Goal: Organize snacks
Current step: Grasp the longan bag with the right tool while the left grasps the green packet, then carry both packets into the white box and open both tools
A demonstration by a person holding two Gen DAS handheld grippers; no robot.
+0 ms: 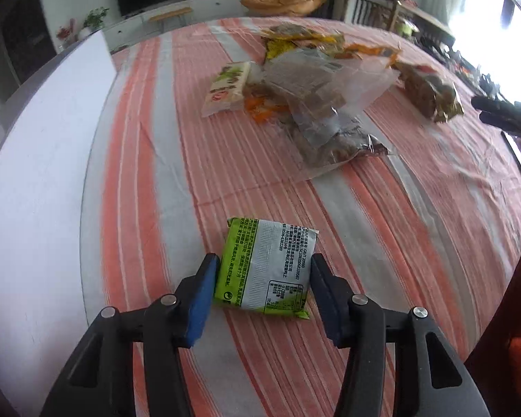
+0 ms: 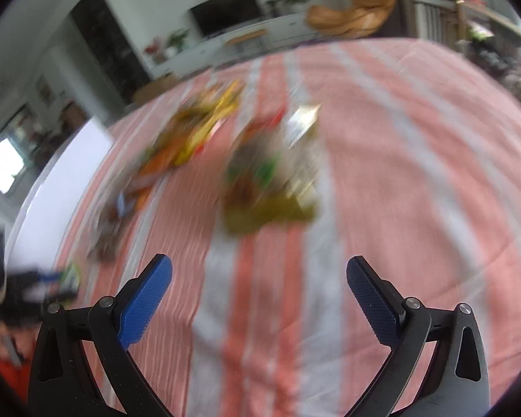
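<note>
Left gripper [image 1: 262,278] comes in from the bottom of the left wrist frame, tilted steeply down at the striped tablecloth [image 1: 382,243], black arms splayed to the lower corners. A green-and-white snack packet [image 1: 265,267] lies flat on the cloth, lower centre, print side up, right between the blue pads [image 1: 199,299]. Left pad touches the packet's left edge; right pad sits at or just off its right edge, so contact there is hard to call. Grip looks closing but not clearly clamped, and the packet rests on the cloth.

Pile of other snacks [image 1: 316,97] sits at upper centre of the frame, well apart from the packet: clear plastic bags, yellow and orange wrappers, a white pouch [image 1: 227,88] at its left edge. White tabletop [image 1: 34,191] is bare on the left.

Right gripper [image 2: 258,288] in the right wrist view is spread wide with nothing between its pads, angled down over the cloth, bottom centre. Heavy blur. A brownish-green snack bag [image 2: 271,187] lies mid-frame ahead of it, apart from the fingers.
</note>
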